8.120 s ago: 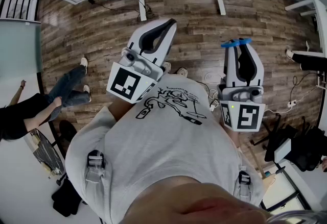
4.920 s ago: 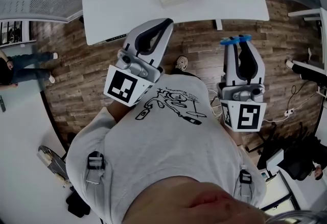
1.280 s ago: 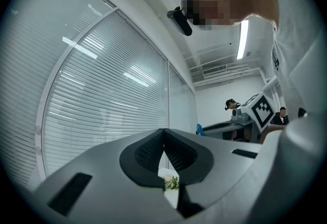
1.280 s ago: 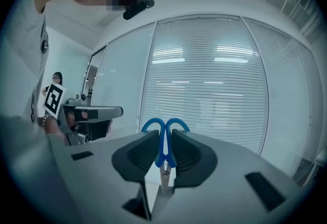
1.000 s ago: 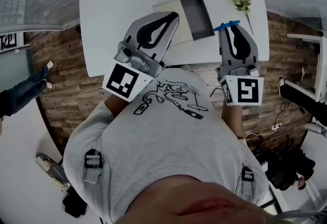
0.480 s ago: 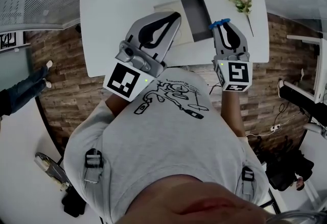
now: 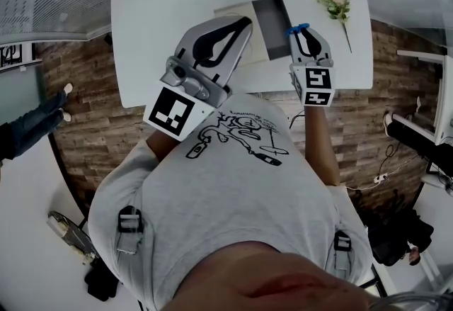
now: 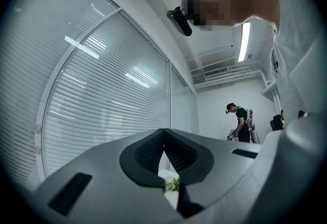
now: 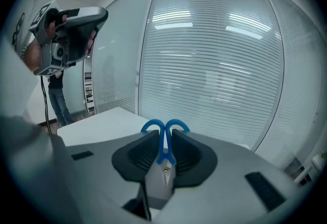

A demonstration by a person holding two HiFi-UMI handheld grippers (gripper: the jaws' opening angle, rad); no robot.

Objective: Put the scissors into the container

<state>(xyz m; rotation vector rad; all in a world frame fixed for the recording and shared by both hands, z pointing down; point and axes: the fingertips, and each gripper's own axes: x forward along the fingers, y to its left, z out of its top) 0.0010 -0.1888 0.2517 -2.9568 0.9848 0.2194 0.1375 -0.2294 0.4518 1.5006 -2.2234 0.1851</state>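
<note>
The scissors (image 7: 297, 28) have blue loop handles and grey blades. My right gripper (image 7: 300, 30) is shut on them, handles sticking out past the jaw tips. In the right gripper view the scissors' blue loops (image 9: 164, 128) rise above the closed jaws of the right gripper (image 9: 164, 135), with the blades pointing back toward the camera. The container (image 7: 272, 14) is a grey open box with a beige lid part beside it on the white table (image 7: 170, 12). The scissors hang just right of the box's near end. My left gripper (image 7: 242, 21) is shut and empty over the beige part; the left gripper (image 8: 163, 130) shows tips touching.
A flower sprig (image 7: 335, 0) lies on the table's right end, also glimpsed as a flower sprig (image 8: 171, 184) under the left jaws. Wooden floor surrounds the table. Glass walls with blinds stand behind. Another person (image 8: 240, 123) stands far off, and a person (image 9: 60, 99) stands by a glass wall.
The head view went from bare floor to the table. In the last second my right gripper moved forward and left with the scissors, nearer the container. The left gripper hardly moved.
</note>
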